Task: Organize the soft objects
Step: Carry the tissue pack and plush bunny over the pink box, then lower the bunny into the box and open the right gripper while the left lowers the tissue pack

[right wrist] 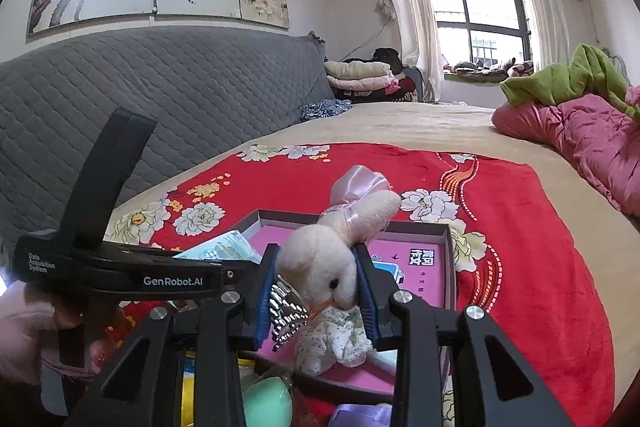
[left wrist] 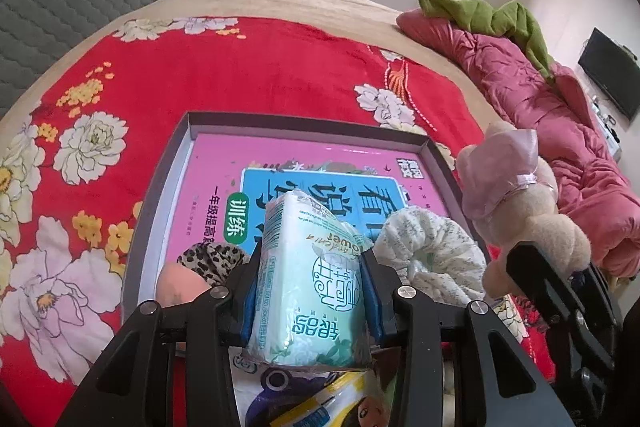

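Left claw (left wrist: 310, 291) grips tissue pack (left wrist: 308, 279) — "Gardenia" readable.

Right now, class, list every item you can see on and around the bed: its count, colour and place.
tissue pack: one, pale green, clamped in the left claw above the box
plush bunny: one, cream with a pink ribbon, clamped in the right claw above the box
box: one, grey rim, on the red blanket
book: one, pink with a blue panel, lying in the box
white cloth scrunchie: one, in the box's near right corner
leopard-print fabric: one, near edge of the box
blanket: one, red with flowers, over the bed
quilt: one, pink, bed's right side
green cloth: one, on the quilt
left claw: one, black, blue pads
right claw: one, black, blue pads
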